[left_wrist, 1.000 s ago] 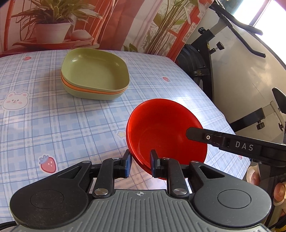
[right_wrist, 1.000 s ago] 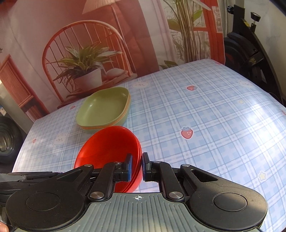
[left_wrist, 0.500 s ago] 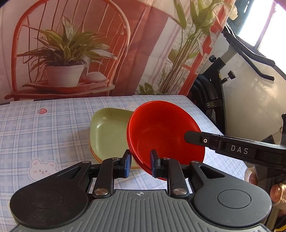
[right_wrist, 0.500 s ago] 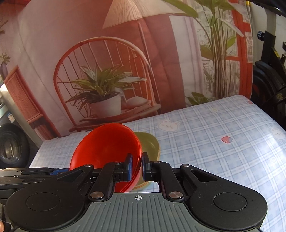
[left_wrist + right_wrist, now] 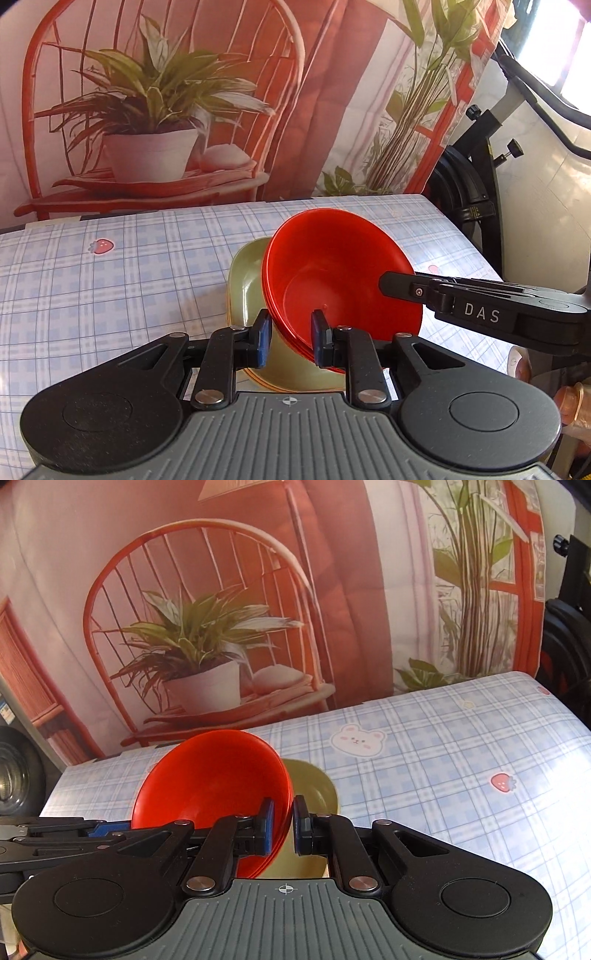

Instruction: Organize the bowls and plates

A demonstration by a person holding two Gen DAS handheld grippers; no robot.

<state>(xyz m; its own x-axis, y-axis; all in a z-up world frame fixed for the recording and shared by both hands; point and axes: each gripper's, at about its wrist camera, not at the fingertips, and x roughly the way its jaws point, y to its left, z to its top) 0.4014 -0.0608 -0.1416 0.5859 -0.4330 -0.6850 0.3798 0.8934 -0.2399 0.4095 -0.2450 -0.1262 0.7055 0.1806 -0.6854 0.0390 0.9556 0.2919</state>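
Pinching the red bowls (image 5: pixel 332 280) by opposite rims, left hand-held gripper (image 5: pixel 289 338) and right hand-held gripper (image 5: pixel 283 825) both clamped; green plates (image 5: pixel 245 273) lie just beyond, below.

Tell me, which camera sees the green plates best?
The left wrist view. There the green plates show a curved rim and part of the inside beside the red bowls, with an orange edge low down. In the right wrist view the green plates are only a small patch peeking out behind the red bowls.
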